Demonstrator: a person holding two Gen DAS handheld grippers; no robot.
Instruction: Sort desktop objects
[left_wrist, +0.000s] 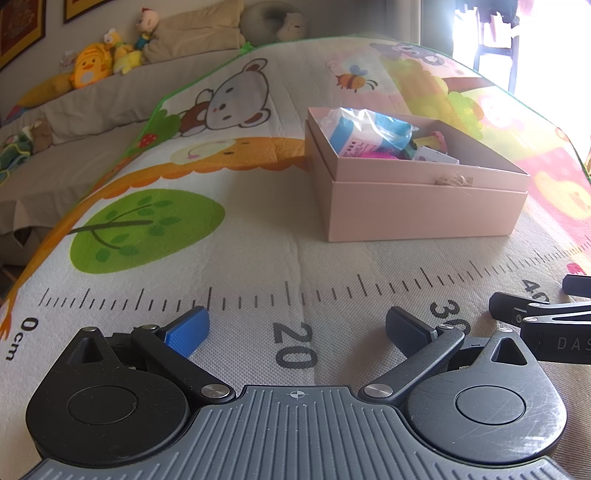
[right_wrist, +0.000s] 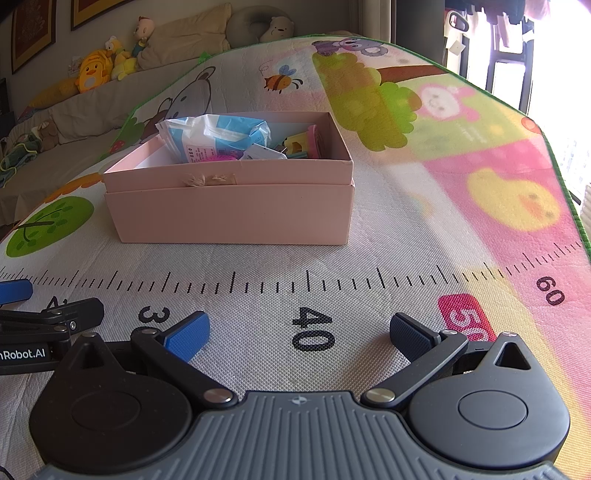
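Observation:
A pink cardboard box (left_wrist: 424, 210) stands on the cartoon play mat, also in the right wrist view (right_wrist: 229, 214). It holds a blue-and-white plastic packet (left_wrist: 365, 129) (right_wrist: 214, 136), a pink and yellow toy (right_wrist: 306, 146) and other small items. My left gripper (left_wrist: 297, 328) is open and empty, low over the mat near the 20 cm mark. My right gripper (right_wrist: 299, 330) is open and empty near the 40 cm mark, with the box straight ahead and a little left. Each gripper sees the other at its frame edge.
The play mat (right_wrist: 406, 229) with a printed ruler covers the surface. A sofa with plush toys (left_wrist: 92, 62) and cushions runs along the back left. A bright window (right_wrist: 535, 55) is at the far right. The mat's green edge (right_wrist: 569, 192) curves on the right.

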